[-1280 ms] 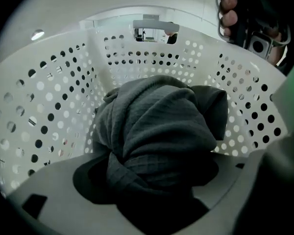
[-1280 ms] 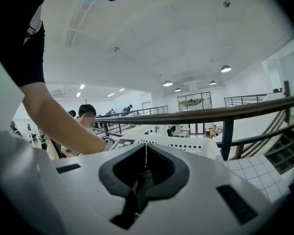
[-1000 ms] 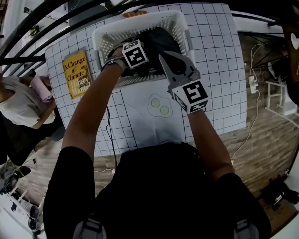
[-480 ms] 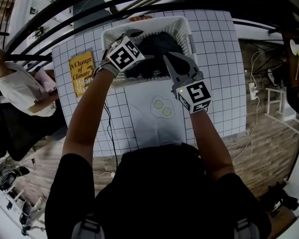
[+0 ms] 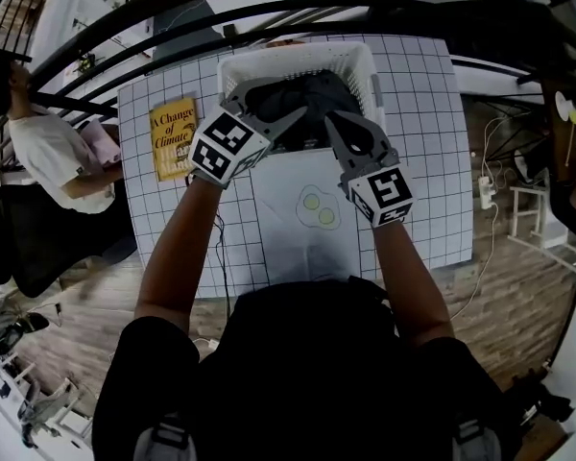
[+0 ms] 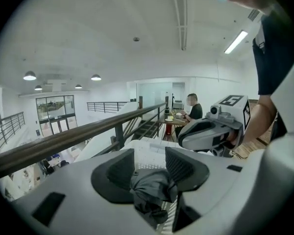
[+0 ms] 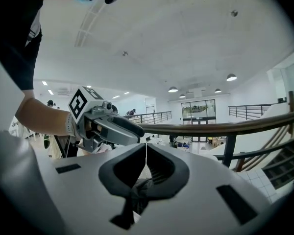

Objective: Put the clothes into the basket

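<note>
Head view: a white basket [image 5: 371, 80] stands at the far end of a gridded table [image 5: 427, 161], heaped with dark clothes [image 5: 312, 99]. A white cloth [image 5: 307, 253] with an egg print lies flat on the table just in front of the basket and is probably the next piece to go in. Both grippers hang side by side over the basket's near rim, pointing roughly level, which suggests a drop is done.

Left gripper view: the left gripper [image 6: 150, 153] has just been closing, and its jaws stand half apart. Dark cloth shows low in the gap. It looks like the pile below rather than a pinch.

Right gripper view: the right gripper [image 7: 146, 148] has its tips together, with dark cloth showing in the hollow beneath them.
</note>
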